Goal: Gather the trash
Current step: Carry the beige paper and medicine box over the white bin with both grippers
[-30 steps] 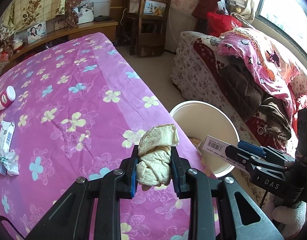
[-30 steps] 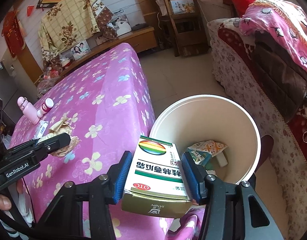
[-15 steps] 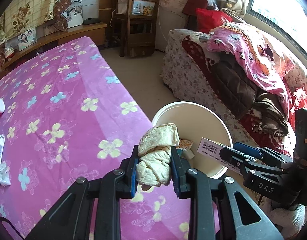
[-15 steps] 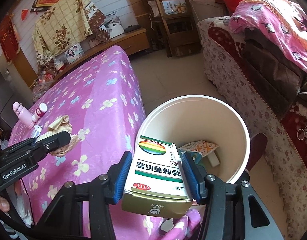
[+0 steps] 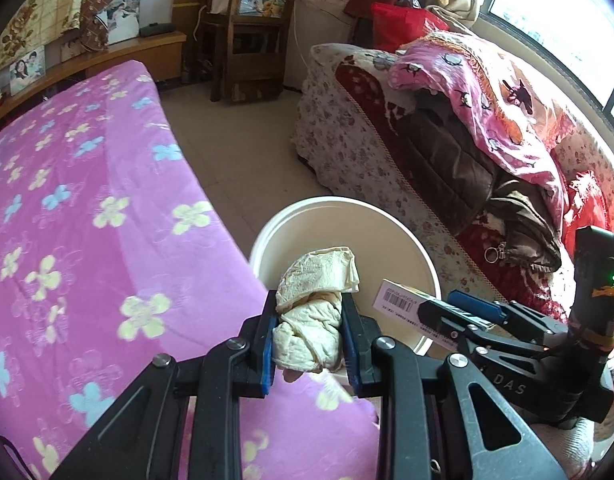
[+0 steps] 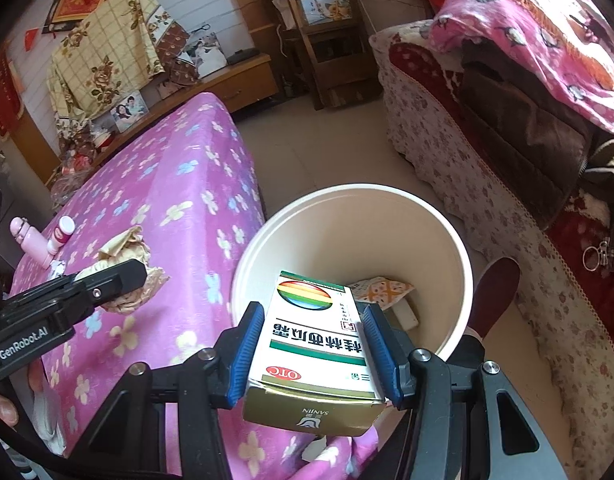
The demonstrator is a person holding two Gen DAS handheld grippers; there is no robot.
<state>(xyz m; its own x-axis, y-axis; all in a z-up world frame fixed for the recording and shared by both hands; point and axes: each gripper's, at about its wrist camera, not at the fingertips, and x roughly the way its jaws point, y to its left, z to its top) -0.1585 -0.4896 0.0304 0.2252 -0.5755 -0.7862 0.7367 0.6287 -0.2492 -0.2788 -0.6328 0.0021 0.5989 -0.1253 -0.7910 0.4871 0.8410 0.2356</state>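
Crumpled tissue (image 5: pixel 311 320) clamped in left gripper (image 5: pixel 309 344), medicine box (image 6: pixel 315 344) clamped in right gripper (image 6: pixel 315 356), both over white bin's (image 6: pixel 463 280) near rim; purple floral bedspread (image 5: pixel 87 220) beside, tiled floor (image 5: pixel 243 148), cluttered sofa (image 5: pixel 387 152) beyond

Bucket (image 5: pixel 267 236) bottom hidden by tissue (image 5: pixel 311 320).

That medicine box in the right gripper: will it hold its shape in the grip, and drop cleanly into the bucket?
Probably stiff enough: the medicine box shows flat, uncrushed sides between the right gripper pads. Its near end flap looks open, so it may be empty and light. Flat-sided, it should fall into the bucket without rolling.
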